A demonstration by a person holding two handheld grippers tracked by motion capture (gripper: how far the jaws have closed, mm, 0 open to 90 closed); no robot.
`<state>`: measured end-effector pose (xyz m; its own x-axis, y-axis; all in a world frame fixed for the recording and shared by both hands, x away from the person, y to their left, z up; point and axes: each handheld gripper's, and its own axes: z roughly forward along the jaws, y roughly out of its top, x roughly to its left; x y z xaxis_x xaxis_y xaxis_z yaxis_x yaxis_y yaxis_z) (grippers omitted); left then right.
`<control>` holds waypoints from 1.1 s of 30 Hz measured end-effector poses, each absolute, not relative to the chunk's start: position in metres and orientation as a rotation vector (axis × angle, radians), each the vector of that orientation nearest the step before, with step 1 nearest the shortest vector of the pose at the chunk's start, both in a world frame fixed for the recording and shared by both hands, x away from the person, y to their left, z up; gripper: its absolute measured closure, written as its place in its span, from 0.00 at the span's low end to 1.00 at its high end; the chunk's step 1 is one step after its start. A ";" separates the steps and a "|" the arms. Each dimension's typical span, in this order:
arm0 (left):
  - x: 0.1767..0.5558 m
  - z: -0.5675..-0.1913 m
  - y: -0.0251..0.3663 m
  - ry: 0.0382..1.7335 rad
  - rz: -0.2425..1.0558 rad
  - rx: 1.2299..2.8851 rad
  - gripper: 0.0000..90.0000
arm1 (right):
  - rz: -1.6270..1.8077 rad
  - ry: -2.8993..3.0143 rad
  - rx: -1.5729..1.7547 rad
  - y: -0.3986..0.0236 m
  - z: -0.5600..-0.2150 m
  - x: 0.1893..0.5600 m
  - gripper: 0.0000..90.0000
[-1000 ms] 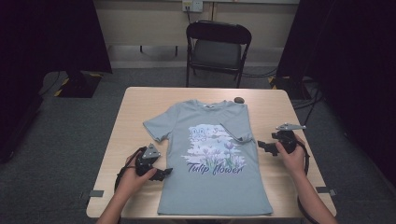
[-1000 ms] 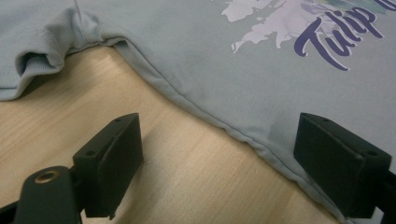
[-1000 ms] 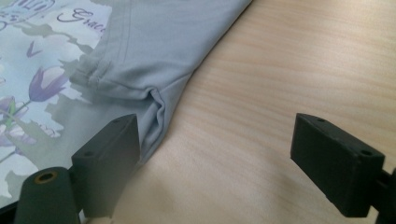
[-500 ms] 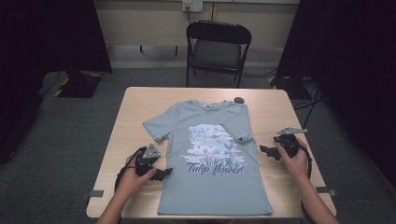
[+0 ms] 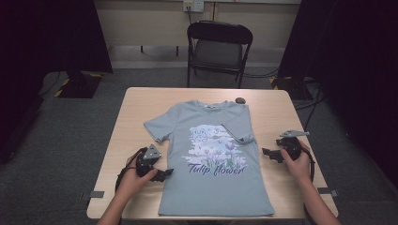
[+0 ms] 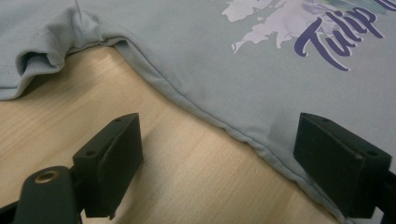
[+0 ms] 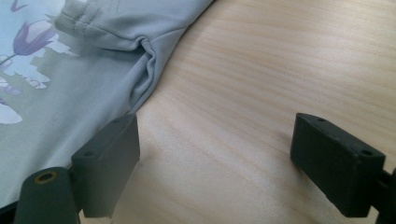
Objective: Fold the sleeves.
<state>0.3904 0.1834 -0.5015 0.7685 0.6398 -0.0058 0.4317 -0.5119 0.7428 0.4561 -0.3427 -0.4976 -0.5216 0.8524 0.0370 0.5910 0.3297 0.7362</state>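
Dark curtains ring the room, a black folding chair [image 5: 219,44] waits behind, and on the pale wooden desk [image 5: 136,117] a grey-blue T-shirt [image 5: 213,187] lies face up, hem toward the person. The sleeve on the right side [image 5: 237,130] is already turned in over the chest; the other sleeve [image 5: 157,129] is spread out flat, so I'd call the folding barely begun, with that sleeve and the whole body left to do. Left claw [image 5: 167,174] sits at the shirt's side seam [image 6: 243,135], jaws wide apart, one over the cloth, one over bare wood, nothing gripped. Right claw [image 5: 268,153] is just beside the opposite edge, also spread wide and empty. Print reads "Tulip flower" [image 5: 216,168] in purple script under a flower picture. Small dark object [image 5: 240,100] lies near the collar.
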 end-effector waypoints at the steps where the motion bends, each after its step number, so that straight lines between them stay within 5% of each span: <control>1: 0.390 -0.501 0.183 0.796 0.347 2.190 0.17 | 1.013 2.237 1.276 -0.344 -0.498 0.456 0.16; 33: 0.416 -0.463 0.203 0.877 0.439 2.119 0.19 | 0.980 2.250 1.235 -0.342 -0.499 0.454 0.15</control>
<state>0.4157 0.2030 -0.4630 0.7015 0.7125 0.0174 0.4410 -0.4530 0.7748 0.4541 -0.3423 -0.4995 -0.5347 0.8450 -0.0064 0.5708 0.3668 0.7346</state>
